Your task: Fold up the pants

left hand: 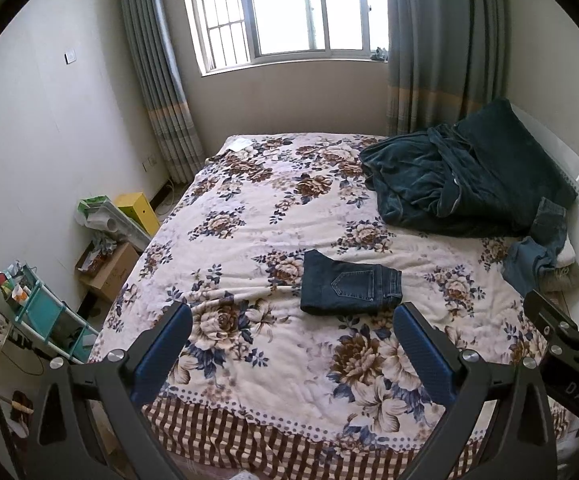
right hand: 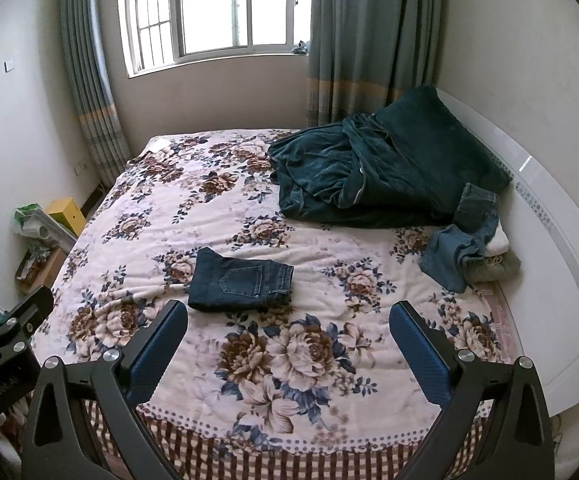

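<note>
Dark blue jeans (left hand: 349, 288) lie folded into a small rectangle on the floral bedspread (left hand: 249, 216), back pocket up. They also show in the right wrist view (right hand: 241, 282). My left gripper (left hand: 291, 320) is open and empty, held above the bed's near edge, short of the jeans. My right gripper (right hand: 287, 316) is open and empty too, near the same edge, with the jeans just beyond its left finger (right hand: 157, 348). The right gripper's body shows at the right of the left wrist view (left hand: 561, 332).
A crumpled dark teal blanket (left hand: 461, 176) and a pile of lighter jeans and clothes (left hand: 541, 248) lie at the bed's far right by the white headboard (right hand: 549, 232). Boxes (left hand: 109, 264), a yellow box (left hand: 137, 210) and a teal rack (left hand: 41, 312) stand on the floor to the left.
</note>
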`<action>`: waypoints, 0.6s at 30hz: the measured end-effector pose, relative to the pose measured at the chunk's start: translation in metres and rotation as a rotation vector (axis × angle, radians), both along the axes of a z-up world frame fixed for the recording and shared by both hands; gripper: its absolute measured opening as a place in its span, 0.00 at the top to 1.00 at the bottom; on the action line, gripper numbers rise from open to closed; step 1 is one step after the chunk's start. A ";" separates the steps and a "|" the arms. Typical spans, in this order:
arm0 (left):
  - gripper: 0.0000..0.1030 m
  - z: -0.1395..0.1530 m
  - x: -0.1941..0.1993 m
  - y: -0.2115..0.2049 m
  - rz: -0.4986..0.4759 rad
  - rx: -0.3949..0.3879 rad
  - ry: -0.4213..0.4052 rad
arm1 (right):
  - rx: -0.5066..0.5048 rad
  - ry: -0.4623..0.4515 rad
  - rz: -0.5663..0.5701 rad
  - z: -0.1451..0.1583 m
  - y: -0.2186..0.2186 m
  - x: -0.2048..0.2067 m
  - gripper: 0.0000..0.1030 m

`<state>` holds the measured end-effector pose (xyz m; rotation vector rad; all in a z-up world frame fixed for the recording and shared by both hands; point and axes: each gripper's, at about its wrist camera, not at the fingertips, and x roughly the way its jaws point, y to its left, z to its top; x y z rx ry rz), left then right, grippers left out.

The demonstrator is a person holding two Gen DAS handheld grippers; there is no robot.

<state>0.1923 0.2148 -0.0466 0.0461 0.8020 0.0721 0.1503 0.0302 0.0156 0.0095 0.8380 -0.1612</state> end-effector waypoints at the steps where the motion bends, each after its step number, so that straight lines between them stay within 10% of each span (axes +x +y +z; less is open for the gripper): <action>1: 0.00 0.000 0.000 0.000 0.000 0.000 0.001 | 0.000 0.001 0.002 0.000 0.000 0.000 0.00; 18: 0.00 0.007 -0.003 0.001 0.002 -0.008 -0.005 | 0.013 0.001 0.010 0.000 0.003 -0.002 0.00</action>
